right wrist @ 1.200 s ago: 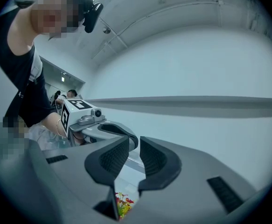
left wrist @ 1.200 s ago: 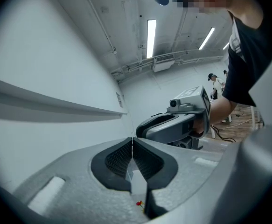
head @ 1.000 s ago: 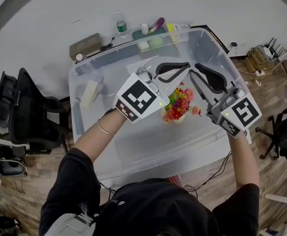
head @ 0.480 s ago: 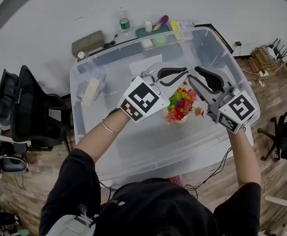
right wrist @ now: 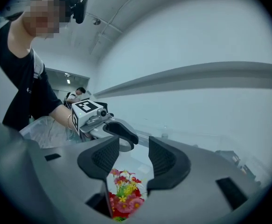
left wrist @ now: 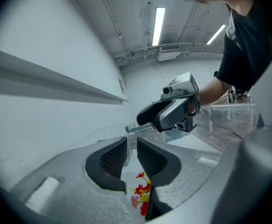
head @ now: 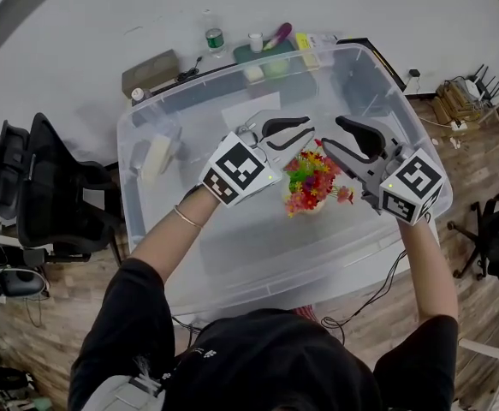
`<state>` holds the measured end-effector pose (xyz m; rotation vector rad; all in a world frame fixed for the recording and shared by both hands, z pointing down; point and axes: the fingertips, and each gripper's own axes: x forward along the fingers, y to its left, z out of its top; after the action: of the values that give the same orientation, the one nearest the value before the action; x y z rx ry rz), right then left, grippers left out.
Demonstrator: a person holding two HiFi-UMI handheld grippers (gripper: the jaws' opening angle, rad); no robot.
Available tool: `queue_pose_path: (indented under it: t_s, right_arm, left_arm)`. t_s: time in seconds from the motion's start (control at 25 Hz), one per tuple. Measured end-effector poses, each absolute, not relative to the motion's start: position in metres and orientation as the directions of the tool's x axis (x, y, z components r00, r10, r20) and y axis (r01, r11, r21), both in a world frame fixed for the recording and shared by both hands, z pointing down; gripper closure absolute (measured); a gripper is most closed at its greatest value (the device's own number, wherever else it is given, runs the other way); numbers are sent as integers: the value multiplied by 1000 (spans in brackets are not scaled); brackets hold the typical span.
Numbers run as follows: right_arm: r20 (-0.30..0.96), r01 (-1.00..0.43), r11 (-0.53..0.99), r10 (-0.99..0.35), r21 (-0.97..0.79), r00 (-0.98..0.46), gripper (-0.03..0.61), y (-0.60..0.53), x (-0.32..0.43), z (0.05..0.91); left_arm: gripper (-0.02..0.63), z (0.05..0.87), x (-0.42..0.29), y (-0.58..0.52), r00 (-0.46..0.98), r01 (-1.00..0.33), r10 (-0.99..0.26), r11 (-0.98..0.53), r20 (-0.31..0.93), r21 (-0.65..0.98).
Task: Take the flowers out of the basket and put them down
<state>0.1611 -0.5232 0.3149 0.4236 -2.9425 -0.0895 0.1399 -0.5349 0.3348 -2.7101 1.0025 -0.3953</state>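
Object: small bunch of red, yellow and pink artificial flowers (head: 311,181) standing in what looks like a pale pot (head: 305,207), mid-floor of the large clear plastic bin (head: 126,187).

Handling (judged): light, top-heavy, easily tipped. Petals soft and crushable, stems thin. Best purchase low down, on the gathered stems or the pot, not the blooms.

Left tool (head: 305,133): jaws have just been opening, now a narrow gap, nothing between the pads. In the left gripper view the flowers (left wrist: 142,195) lie below the gap.

Right tool (head: 333,135): jaws have just been opening, spread wider, empty. The flowers (right wrist: 123,195) sit below and ahead.

Pose: both forearms reach into the bin. The tools point nearly level, tips converging above the blooms, close but not touching.
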Motion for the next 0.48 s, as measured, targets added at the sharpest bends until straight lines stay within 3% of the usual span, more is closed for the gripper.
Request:
queue_pose_path:
  t_s: [0.48]
  right_arm:
    - [288, -239, 968, -252, 81, -924, 328, -527, 162, 348]
  left_arm:
    - [462, 365, 122, -545, 743, -600, -640, -767, 195, -230]
